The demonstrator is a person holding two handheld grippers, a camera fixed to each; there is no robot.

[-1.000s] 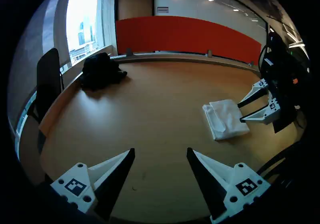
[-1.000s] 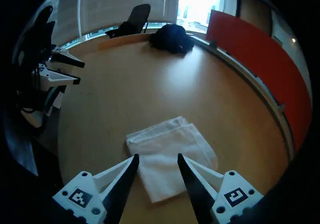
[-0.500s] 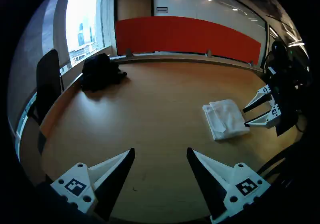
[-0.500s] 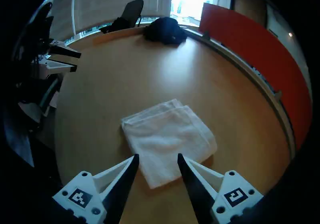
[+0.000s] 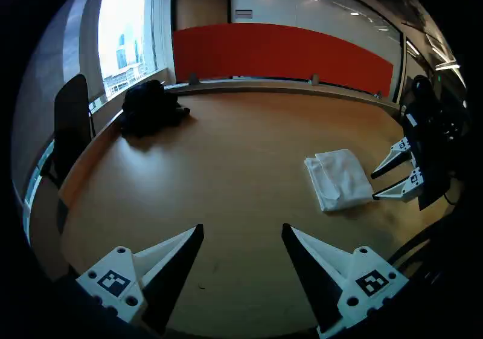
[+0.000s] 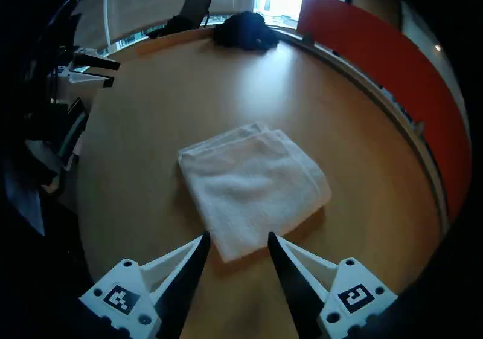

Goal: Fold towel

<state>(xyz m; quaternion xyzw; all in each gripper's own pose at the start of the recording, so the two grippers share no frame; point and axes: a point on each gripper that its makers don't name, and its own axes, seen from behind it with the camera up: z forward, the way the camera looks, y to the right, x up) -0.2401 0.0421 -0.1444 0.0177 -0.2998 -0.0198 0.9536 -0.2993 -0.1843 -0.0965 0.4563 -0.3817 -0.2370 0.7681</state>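
The right gripper (image 6: pixel 238 235) is held low over the table (image 6: pixel 151 127), its jaws parted and empty, with the fingertips just short of the near corner of the folded white towel (image 6: pixel 253 185). The left gripper (image 5: pixel 241 226) is held open and empty, well apart from the towel. Black-and-white square markers (image 5: pixel 113 281) are carried on the fingers.

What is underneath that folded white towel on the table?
The towel lies flat on the wooden table, which shows all around it. Stacked folded layers show along its edge. The tabletop directly beneath is covered, so anything thin there cannot be seen.
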